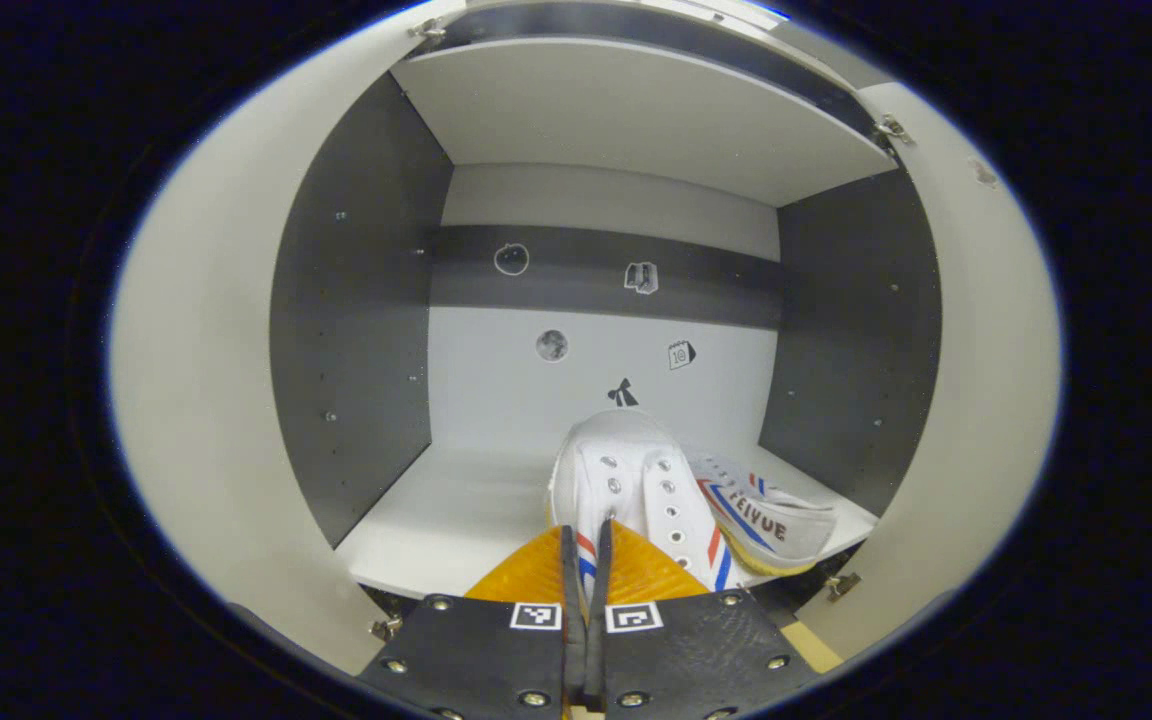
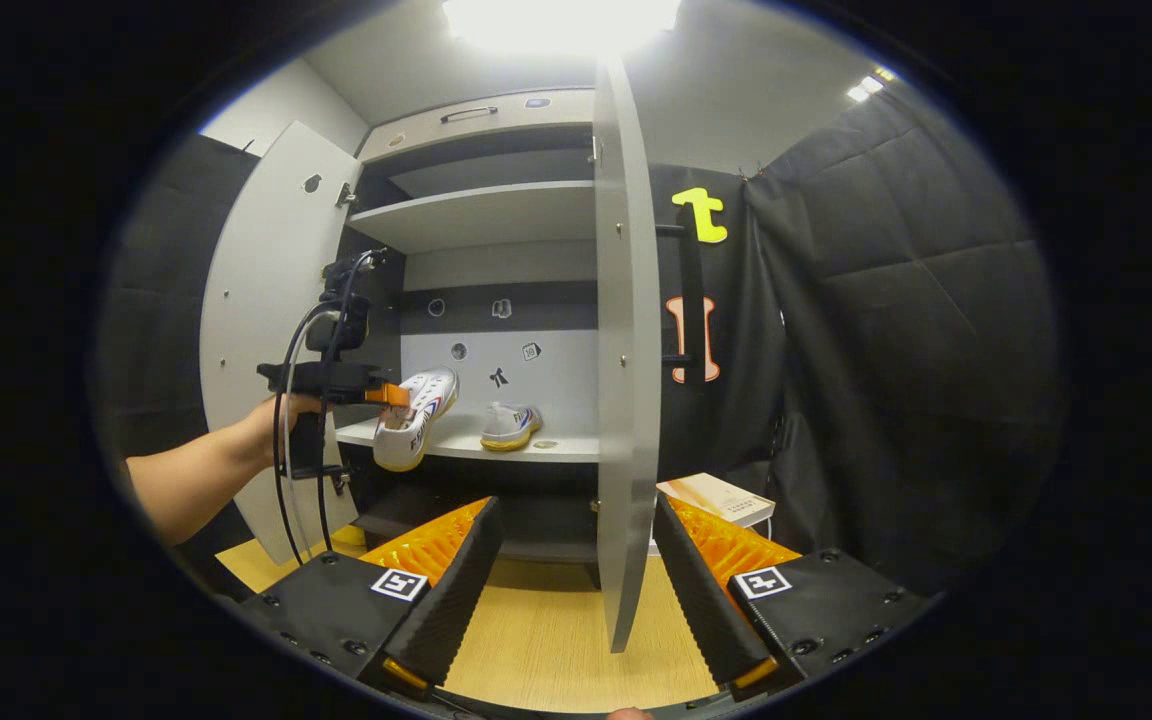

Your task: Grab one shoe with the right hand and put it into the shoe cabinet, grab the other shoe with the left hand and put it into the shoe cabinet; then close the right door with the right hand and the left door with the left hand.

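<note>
The shoe cabinet (image 2: 481,215) stands with both doors swung wide, the right door (image 2: 626,400) edge-on between the fingers of the right gripper (image 2: 576,590), which hangs spread apart and holds nothing, and the left door (image 2: 271,300) behind the person's forearm. On the middle shelf (image 2: 556,447) one shoe (image 2: 510,425) already rests toward the right end, near the front edge. The second shoe (image 1: 626,480) is pinched at its heel collar by the left gripper (image 1: 586,560), whose fingers are pressed close on the thin rim, and it hangs over the shelf's left front edge, toe raised and sole not yet down. The main risk appears to be that narrow hold: with the shoe's weight reaching far ahead of the fingers, it could pivot or slip out and fall off the front edge to the floor. Let go too near the edge, it may tip out. Pushed rightward, its toe could knock the resting shoe, which lies just beside it in the left gripper view. A shoe overhanging the shelf would later block the doors.
</note>
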`<act>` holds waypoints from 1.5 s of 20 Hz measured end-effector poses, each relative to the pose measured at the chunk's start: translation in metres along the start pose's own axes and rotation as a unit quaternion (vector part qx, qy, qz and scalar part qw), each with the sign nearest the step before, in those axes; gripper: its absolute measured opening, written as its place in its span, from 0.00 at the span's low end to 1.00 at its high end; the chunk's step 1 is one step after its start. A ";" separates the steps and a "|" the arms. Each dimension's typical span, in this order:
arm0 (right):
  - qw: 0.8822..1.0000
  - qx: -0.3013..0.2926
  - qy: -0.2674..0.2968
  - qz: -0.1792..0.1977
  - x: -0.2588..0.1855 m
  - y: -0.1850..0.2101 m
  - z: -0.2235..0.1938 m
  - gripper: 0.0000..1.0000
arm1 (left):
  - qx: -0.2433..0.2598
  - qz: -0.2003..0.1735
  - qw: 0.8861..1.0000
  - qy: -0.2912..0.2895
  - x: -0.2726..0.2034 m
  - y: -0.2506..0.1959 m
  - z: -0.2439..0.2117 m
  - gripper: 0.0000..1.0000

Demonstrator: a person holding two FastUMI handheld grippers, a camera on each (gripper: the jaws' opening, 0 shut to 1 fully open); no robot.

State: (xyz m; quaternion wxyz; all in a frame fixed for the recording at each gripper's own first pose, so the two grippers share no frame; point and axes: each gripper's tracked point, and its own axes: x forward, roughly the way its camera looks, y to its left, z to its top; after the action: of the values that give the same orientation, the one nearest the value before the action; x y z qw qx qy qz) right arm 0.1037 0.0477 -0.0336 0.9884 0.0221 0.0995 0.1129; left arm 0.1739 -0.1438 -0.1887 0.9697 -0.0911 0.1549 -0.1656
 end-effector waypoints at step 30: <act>0.999 0.007 -0.034 -0.005 -0.022 0.000 0.028 0.95 | 0.081 0.011 0.992 -0.098 -0.191 -0.022 0.060 0.97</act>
State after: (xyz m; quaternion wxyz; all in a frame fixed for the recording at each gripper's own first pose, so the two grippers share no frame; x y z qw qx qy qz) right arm 0.0886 0.0423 -0.0015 0.9916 0.0324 0.0671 0.1061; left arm 0.0157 -0.0897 -0.0763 0.9861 -0.0267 0.0462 -0.1576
